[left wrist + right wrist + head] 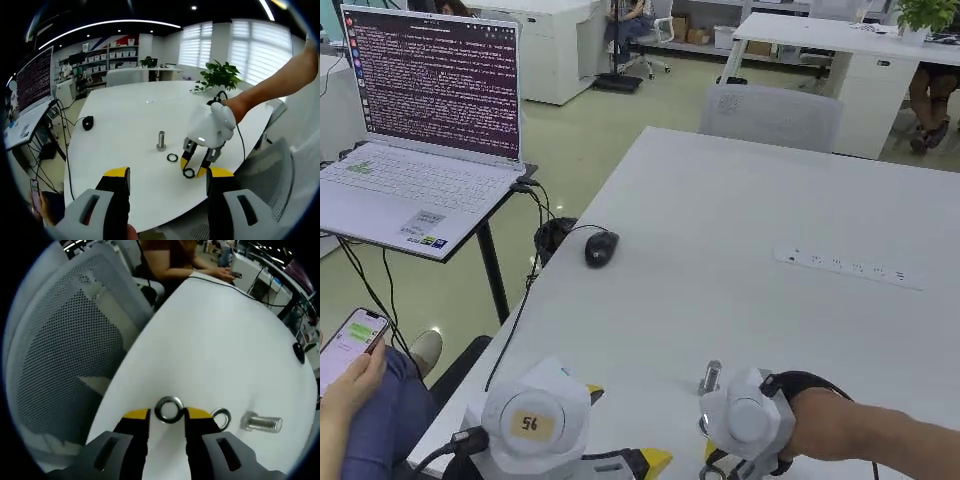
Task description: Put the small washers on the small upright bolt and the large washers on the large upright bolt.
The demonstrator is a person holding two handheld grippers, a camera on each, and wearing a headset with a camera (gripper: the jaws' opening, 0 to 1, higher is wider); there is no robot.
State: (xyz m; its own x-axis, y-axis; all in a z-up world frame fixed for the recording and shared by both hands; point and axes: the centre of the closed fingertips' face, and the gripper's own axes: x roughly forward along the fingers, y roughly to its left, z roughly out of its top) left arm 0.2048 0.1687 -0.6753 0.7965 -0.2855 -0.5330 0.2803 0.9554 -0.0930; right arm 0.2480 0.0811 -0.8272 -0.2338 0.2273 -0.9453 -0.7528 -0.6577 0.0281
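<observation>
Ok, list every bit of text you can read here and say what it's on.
"56": on the yellow label on the left gripper.
Lines of text on the laptop screen: too small to read.
Stickers on the laptop's palm rest: too small to read.
Phone screen: too blurred to read.

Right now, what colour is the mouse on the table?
The mouse is black, clearest in the head view.
</observation>
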